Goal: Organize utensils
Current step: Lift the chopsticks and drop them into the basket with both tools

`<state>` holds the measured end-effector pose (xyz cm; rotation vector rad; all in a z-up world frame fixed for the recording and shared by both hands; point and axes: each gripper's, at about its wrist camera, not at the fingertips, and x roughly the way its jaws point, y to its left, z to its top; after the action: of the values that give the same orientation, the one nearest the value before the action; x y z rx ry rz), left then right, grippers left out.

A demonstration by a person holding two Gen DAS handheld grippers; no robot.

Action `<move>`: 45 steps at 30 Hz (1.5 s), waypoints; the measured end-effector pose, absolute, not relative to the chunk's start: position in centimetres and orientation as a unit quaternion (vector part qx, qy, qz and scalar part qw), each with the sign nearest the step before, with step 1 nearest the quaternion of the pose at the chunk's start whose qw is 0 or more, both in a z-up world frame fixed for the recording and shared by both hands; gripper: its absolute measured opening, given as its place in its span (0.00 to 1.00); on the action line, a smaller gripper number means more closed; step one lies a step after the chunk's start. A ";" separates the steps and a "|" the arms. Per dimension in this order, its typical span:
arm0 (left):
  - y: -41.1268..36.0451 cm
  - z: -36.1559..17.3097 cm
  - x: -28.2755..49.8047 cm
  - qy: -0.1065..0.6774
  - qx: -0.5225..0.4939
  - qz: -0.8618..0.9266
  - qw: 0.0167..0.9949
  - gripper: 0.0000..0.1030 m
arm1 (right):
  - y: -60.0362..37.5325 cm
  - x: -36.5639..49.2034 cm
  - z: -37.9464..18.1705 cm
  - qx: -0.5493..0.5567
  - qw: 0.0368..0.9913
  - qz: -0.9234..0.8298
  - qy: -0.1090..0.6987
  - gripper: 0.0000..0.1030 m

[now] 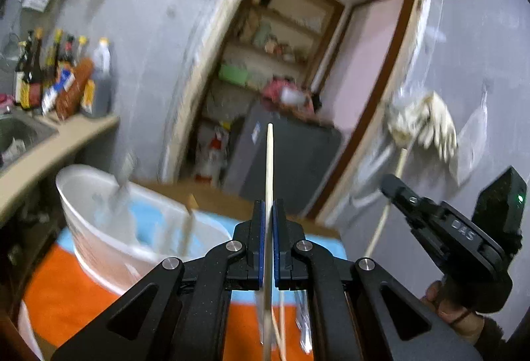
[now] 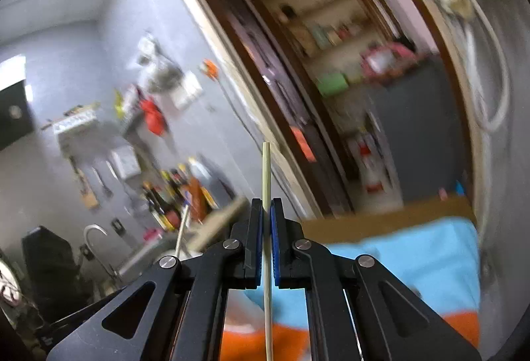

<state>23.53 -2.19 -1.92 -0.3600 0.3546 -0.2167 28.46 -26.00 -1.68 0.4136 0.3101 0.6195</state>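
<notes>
My left gripper (image 1: pixel 269 205) is shut on a pale wooden chopstick (image 1: pixel 269 162) that sticks up past its fingertips, raised above the orange and blue cloth (image 1: pixel 66 291). A white tub (image 1: pixel 99 248) with a metal utensil (image 1: pixel 124 178) and a wooden-handled utensil (image 1: pixel 189 218) in it stands low at the left. My right gripper (image 2: pixel 267 203) is shut on a second pale chopstick (image 2: pixel 266 175), also held upright. In the left wrist view the right gripper (image 1: pixel 391 187) shows at the right with its chopstick (image 1: pixel 386 215).
A counter (image 1: pixel 56 142) with a sink and sauce bottles (image 1: pixel 49 79) is at the left. A doorway to a pantry with shelves and a dark cabinet (image 1: pixel 291 158) lies ahead. Gloves (image 1: pixel 427 122) hang on the right wall. Both views are motion-blurred.
</notes>
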 end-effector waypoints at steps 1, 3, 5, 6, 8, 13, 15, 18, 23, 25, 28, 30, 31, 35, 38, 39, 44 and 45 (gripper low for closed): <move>-1.0 -1.2 23.6 0.161 -0.181 -0.105 0.965 0.02 | -25.3 28.5 -0.8 0.201 0.920 0.309 0.134 0.03; 1.6 0.2 24.2 0.133 -0.190 -0.098 0.968 0.02 | -23.9 28.7 0.6 0.200 0.919 0.322 0.106 0.03; 4.4 0.9 25.2 0.107 -0.203 -0.089 0.969 0.02 | -22.3 28.9 1.8 0.194 0.919 0.334 0.081 0.03; 5.7 1.0 25.6 0.098 -0.209 -0.083 0.969 0.02 | -21.3 29.1 2.2 0.191 0.919 0.338 0.069 0.03; 8.4 0.7 26.6 0.085 -0.226 -0.072 0.968 0.02 | -19.7 29.3 2.6 0.186 0.918 0.345 0.053 0.03; 13.1 -1.4 29.2 0.069 -0.254 -0.057 0.963 0.02 | -15.8 30.2 1.2 0.162 0.926 0.339 0.048 0.03; 14.1 -2.4 29.9 0.064 -0.261 -0.055 0.962 0.02 | -14.9 30.4 0.2 0.150 0.931 0.328 0.049 0.03; 14.9 -3.1 30.6 0.052 -0.266 -0.056 0.961 0.02 | -14.2 30.7 -1.5 0.146 0.936 0.315 0.057 0.03; 14.8 -3.7 30.6 0.032 -0.236 -0.045 0.970 0.02 | -13.5 30.8 -3.5 0.143 0.940 0.302 0.069 0.03; 14.7 -4.5 30.4 0.034 -0.227 -0.040 0.972 0.02 | -13.2 30.7 -4.1 0.137 0.942 0.299 0.072 0.03; 14.2 -5.5 29.9 0.032 -0.218 -0.031 0.975 0.02 | -12.8 30.6 -4.8 0.126 0.943 0.298 0.078 0.03; 13.7 -6.0 29.5 0.028 -0.207 -0.027 0.977 0.02 | -12.7 30.4 -5.1 0.120 0.944 0.295 0.081 0.03; 13.4 -6.2 29.3 0.026 -0.200 -0.026 0.979 0.02 | -12.7 30.2 -5.3 0.117 0.945 0.294 0.081 0.03; 12.6 -6.6 28.7 0.017 -0.181 -0.022 0.983 0.02 | -12.5 29.9 -5.7 0.109 0.947 0.290 0.083 0.03; 12.3 -6.7 28.6 0.023 -0.173 -0.021 0.984 0.02 | -12.4 29.6 -5.9 0.104 0.949 0.288 0.081 0.03; 12.2 -6.7 28.6 0.027 -0.174 -0.022 0.984 0.02 | -12.4 29.5 -5.9 0.103 0.949 0.287 0.082 0.04; 12.0 -6.4 28.0 0.067 -0.170 -0.043 0.982 0.06 | -12.6 29.4 -5.8 0.105 0.945 0.293 0.101 0.21; 11.9 -6.4 27.9 0.075 -0.168 -0.050 0.982 0.08 | -12.8 29.2 -5.7 0.108 0.944 0.295 0.102 0.25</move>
<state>27.89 11.86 -6.35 -0.3380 0.1519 -0.1004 29.21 -12.85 -5.69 0.2208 0.2069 0.6003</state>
